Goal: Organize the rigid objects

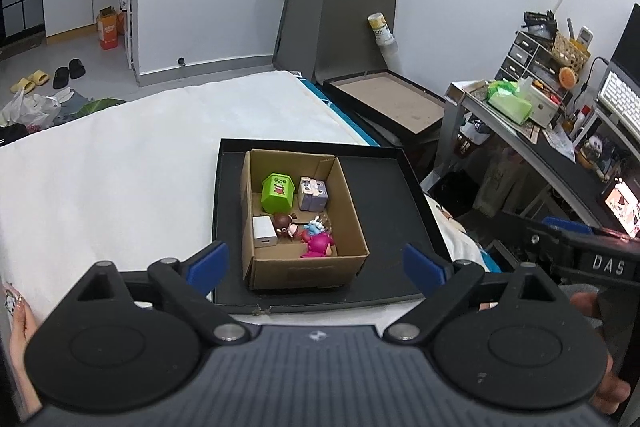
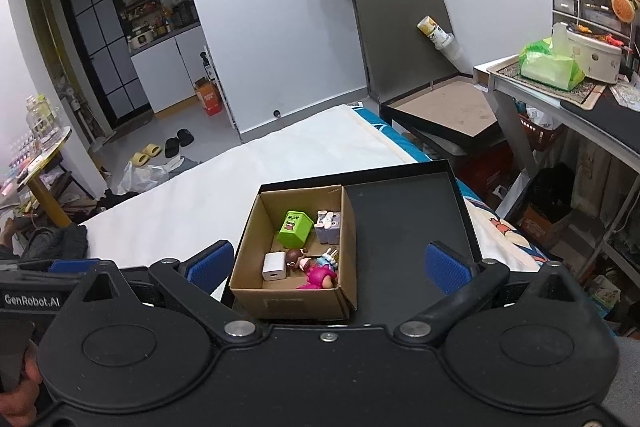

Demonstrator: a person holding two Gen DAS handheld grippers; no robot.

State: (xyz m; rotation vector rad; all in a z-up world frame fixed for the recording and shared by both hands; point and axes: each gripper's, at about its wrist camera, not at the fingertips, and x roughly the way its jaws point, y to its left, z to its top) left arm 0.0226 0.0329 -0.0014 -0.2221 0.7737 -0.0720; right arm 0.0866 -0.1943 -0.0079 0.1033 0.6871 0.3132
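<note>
A small cardboard box (image 1: 308, 269) stands in a black tray (image 1: 384, 195) on the white bed. Inside lie a green house-shaped toy (image 1: 278, 191), a lilac cube toy (image 1: 314, 193), a white charger (image 1: 264, 231), a brown-haired figure (image 1: 285, 223), a blue-white figure (image 1: 316, 226) and a pink figure (image 1: 318, 245). The right wrist view shows the same box (image 2: 288, 301), green toy (image 2: 295, 226), lilac cube (image 2: 328, 227), charger (image 2: 274, 265) and pink figure (image 2: 318, 277). My left gripper (image 1: 316, 267) is open and empty, held above and before the box. My right gripper (image 2: 328, 265) is open and empty, likewise.
The tray's right half (image 2: 404, 227) is bare black. The white bed (image 1: 120, 167) spreads left. A second black tray (image 1: 384, 99) leans beyond the bed. A cluttered desk (image 1: 540, 115) stands at right. The other gripper's body (image 1: 580, 255) shows at right.
</note>
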